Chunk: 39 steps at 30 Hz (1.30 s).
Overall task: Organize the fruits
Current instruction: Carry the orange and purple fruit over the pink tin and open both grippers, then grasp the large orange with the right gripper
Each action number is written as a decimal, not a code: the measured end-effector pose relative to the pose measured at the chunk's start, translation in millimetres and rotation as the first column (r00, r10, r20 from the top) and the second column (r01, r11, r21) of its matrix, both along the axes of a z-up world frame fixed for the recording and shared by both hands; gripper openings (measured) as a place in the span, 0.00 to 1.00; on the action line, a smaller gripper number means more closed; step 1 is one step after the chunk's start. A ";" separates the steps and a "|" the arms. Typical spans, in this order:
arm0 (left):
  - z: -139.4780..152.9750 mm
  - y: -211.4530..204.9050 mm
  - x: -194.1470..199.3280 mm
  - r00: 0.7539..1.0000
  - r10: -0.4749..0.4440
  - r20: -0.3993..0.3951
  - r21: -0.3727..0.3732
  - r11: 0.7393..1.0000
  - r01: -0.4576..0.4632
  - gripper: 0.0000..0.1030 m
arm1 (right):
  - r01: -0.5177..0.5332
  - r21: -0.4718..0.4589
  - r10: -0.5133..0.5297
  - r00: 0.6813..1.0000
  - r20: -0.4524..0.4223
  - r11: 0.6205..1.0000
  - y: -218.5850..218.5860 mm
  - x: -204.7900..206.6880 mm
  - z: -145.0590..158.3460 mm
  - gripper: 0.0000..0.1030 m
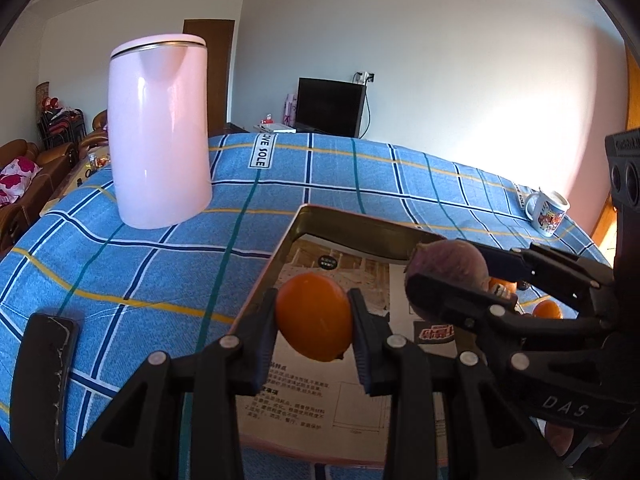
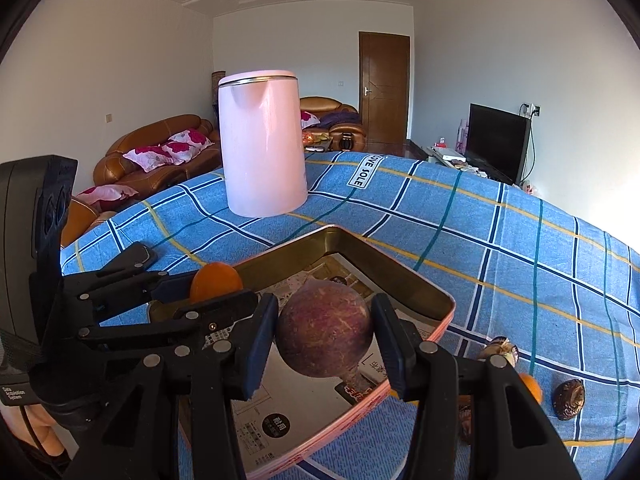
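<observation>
Your table, draped in a blue plaid cloth (image 2: 500, 240), fills both views, its far edge curving away toward the sofa (image 2: 152, 160) and the dark television (image 2: 498, 142). Broad bare cloth lies to the left of the tray in the left wrist view and to its right in the right wrist view.

The tall pink kettle (image 1: 160, 132) stands upright beyond the tray's far corner, apart from it, the biggest obstacle on the cloth.

The shallow pink tin tray (image 2: 420, 284), lined with printed paper, sits just ahead of both grippers; its raised gold walls ring the open floor beneath your fruit.

Your right gripper (image 2: 326, 340) is clamped on the purple fruit (image 2: 324, 328), held above the tray's paper floor. Your left gripper (image 1: 314, 320) is squeezed onto the orange (image 1: 314, 316), also over the tray, near its left wall. The two grippers crowd each other closely above the tray, the right one reaching in from the left gripper's right side.

A black flat object (image 1: 44, 380) lies on the cloth left of the tray.

A printed white mug (image 1: 548, 212) stands near the table's right edge.

Outside the tray's right wall, two brown fruits (image 2: 568, 398) and a small orange fruit (image 2: 532, 388) rest on the cloth, partly hidden behind the right gripper's finger.
</observation>
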State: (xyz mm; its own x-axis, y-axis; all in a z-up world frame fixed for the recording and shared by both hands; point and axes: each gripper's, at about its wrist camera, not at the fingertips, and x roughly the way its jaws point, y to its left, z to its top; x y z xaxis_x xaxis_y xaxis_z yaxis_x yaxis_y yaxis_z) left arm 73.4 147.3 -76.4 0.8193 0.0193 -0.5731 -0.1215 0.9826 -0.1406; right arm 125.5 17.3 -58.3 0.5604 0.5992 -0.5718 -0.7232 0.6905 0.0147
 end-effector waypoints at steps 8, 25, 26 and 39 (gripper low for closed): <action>-2.4 8.2 2.2 1.000 0.012 -0.023 0.004 1.000 -0.012 0.34 | -0.008 -0.025 0.007 0.999 -0.054 1.000 11.6 6.2 -16.0 0.49; 21.2 -41.3 -28.1 0.995 -0.025 0.101 0.040 0.999 0.021 0.75 | 0.085 0.077 -0.082 0.996 -0.036 0.993 -85.8 -17.4 -0.7 0.75; 21.5 -49.5 -28.6 0.994 -0.041 0.105 0.043 0.998 0.036 0.75 | 0.121 0.078 -0.120 0.992 -0.026 0.990 -102.2 -18.4 0.0 0.76; -3.0 -146.6 -7.9 0.975 -0.220 0.018 0.069 0.973 0.218 0.75 | 0.332 0.066 -0.314 0.929 -0.195 0.941 -195.2 11.6 -31.0 0.76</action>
State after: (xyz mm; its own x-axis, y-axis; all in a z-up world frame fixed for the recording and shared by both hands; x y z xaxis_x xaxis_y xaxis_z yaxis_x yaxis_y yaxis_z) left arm 65.5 0.7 -79.4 0.8222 -0.1249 -0.5553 0.1006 0.9922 -0.0743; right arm 137.1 -178.0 -89.3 0.6267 0.4595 -0.6294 -0.4404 0.8752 0.2004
